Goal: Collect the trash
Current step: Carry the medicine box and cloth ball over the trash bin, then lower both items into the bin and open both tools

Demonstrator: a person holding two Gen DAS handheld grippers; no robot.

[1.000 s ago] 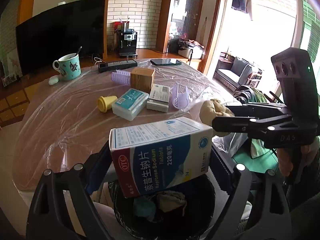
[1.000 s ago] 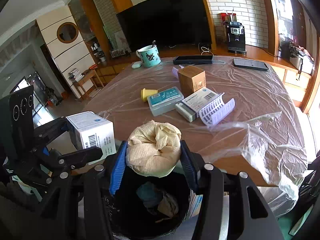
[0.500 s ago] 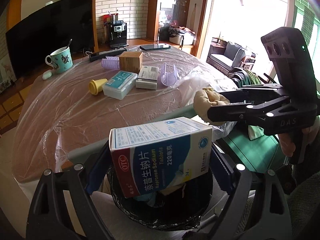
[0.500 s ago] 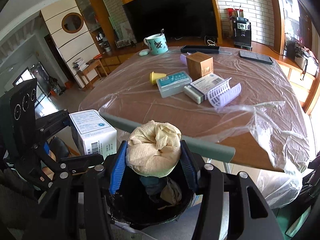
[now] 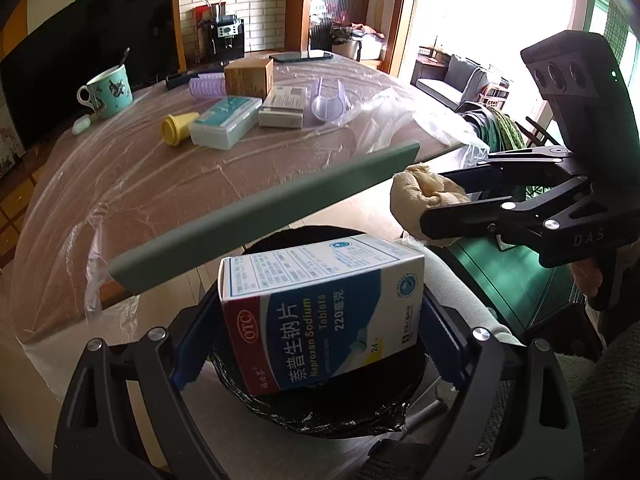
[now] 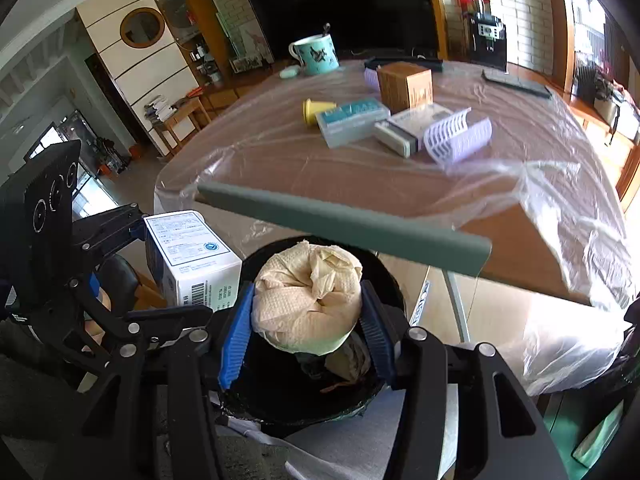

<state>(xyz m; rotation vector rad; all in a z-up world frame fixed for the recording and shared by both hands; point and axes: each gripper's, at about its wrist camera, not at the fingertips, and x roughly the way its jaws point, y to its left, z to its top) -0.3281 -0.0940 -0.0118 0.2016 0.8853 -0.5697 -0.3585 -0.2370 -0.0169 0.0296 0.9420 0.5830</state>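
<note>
Plastic-sheeted brown table (image 5: 132, 184) fills the background, its near edge just behind a black-lined round trash bin (image 6: 384, 280). Left gripper (image 5: 320, 316) is clamped on a white-and-blue cardboard medicine box (image 5: 324, 304), held over the bin mouth, presumably so it drops straight in. Right gripper (image 6: 308, 312) pinches a crumpled beige paper towel wad (image 6: 308, 296), also above the bin, whose earlier rubbish shows below. Neither item is released yet. Compared with a second ago, both grippers sit lower and nearer the bin, and a grey-green bar (image 6: 344, 220) now crosses both views in front of the table edge. Grips unchanged.
</note>
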